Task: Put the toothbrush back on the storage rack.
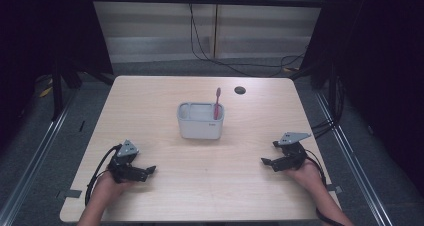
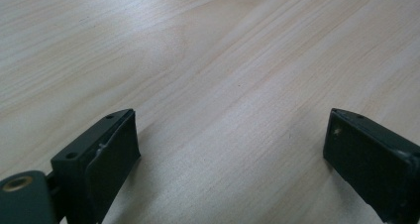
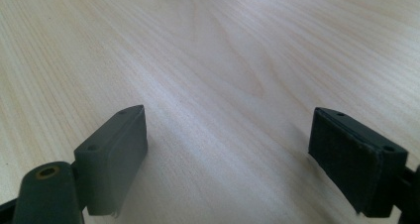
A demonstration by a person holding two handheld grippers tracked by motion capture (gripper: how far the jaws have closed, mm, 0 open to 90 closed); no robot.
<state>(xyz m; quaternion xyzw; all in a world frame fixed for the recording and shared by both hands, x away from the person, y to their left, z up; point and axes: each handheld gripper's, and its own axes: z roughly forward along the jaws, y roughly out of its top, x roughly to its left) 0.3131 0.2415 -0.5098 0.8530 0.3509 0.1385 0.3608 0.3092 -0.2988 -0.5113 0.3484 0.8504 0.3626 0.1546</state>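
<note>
A white rectangular holder [image 1: 200, 121] stands at the middle of the wooden table [image 1: 200, 186]. A pink toothbrush [image 1: 217, 102] stands upright in its right compartment. My left gripper [image 1: 150, 170] rests low at the table's near left, held by a hand, and points right. Its jaws are wide apart over bare wood in the left gripper view [image 2: 230, 144]. My right gripper [image 1: 267, 153] rests at the near right, pointing left, open with nothing between its jaws [image 3: 228, 144].
A small dark round hole [image 1: 240, 90] sits in the tabletop behind the holder. Cables [image 1: 220, 61] run across the floor beyond the table's far edge. Dark curtains hang at both sides.
</note>
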